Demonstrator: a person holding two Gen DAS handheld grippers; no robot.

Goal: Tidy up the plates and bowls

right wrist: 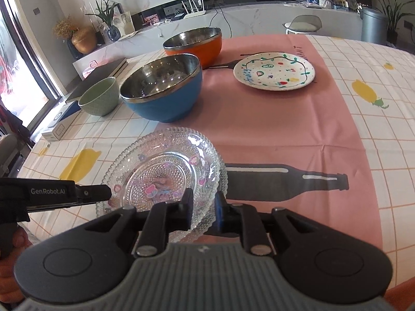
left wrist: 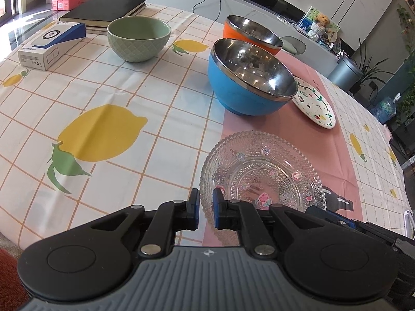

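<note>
Glass plates (right wrist: 166, 171): two clear beaded ones, stacked, sitting at the seam of the lemon tablecloth (left wrist: 103, 90) and pink mat (right wrist: 298, 129). Right gripper (right wrist: 203, 207) has its jaws narrowly parted across the near rim of the stack, rim between the pads; can't tell if it's clamped. Left gripper (left wrist: 205, 207) sits at the opposite rim, jaws a little apart, the edge in the gap, contact unclear. Blue steel-lined bowl (left wrist: 249, 77) just behind, orange bowl (left wrist: 253, 35) behind that, green ceramic bowl (left wrist: 138, 39) off to its left. Painted white plate (right wrist: 275, 71) lies apart on the pink mat.
</note>
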